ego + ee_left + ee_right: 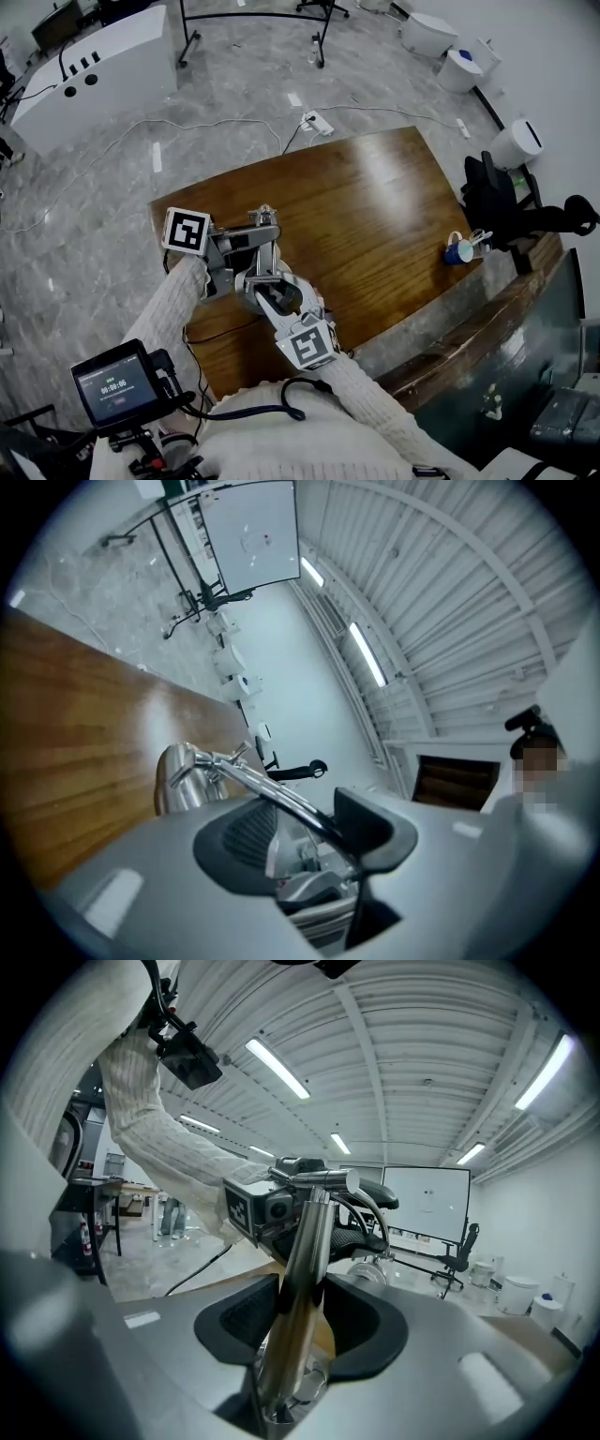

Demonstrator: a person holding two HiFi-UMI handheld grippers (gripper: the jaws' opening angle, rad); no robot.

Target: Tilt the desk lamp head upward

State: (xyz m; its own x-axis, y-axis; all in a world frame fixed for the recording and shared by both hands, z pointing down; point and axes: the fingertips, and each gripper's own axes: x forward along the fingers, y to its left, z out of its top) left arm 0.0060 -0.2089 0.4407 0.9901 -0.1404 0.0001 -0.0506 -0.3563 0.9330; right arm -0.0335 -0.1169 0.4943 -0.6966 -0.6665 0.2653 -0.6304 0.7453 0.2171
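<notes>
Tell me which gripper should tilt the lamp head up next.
The left gripper. Its open fingers straddle the thin arm that runs to the head, so it can probably lift there. The right gripper is shut on the post and looks better kept as the steadying hold.

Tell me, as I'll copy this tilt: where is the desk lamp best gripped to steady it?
Probably the upright metal post: straight, round and rigid, so the right tool can pinch it from the side, jaws across it. The thin chrome arm at the left tool would lift the lamp head.
</notes>
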